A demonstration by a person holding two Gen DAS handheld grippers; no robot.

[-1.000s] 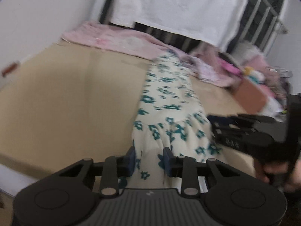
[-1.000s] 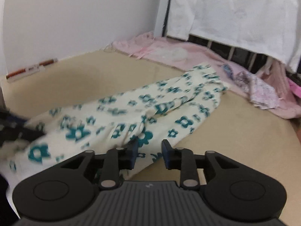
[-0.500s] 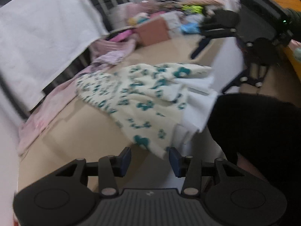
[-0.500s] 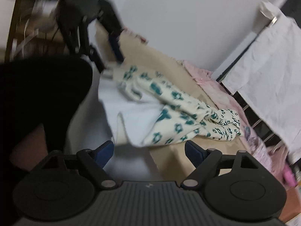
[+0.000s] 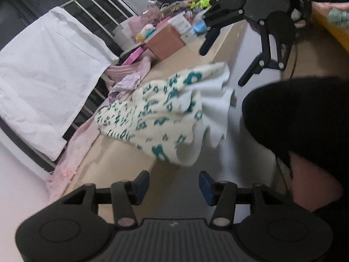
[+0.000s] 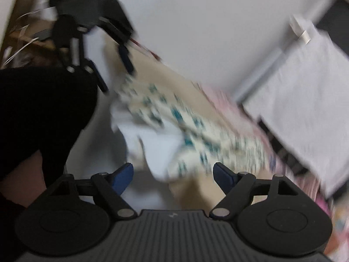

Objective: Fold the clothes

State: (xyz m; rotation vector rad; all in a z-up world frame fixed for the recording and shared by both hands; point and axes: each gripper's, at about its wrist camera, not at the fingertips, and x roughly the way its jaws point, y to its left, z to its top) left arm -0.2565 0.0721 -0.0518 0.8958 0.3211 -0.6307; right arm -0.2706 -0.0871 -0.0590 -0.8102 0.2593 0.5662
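Cream garment (image 5: 159, 111) with teal flowers lies crumpled at the tan bed's (image 5: 113, 161) edge, part hanging off. Left gripper (image 5: 174, 184): jaws apart, empty, garment at 12 o'clock, not touching. Right gripper (image 6: 170, 174): jaws wide, empty, garment at 12 o'clock, blurred.

A white sheet (image 5: 50, 74) drapes the metal bedrail (image 5: 96, 0) beside a brown box (image 5: 166, 41).
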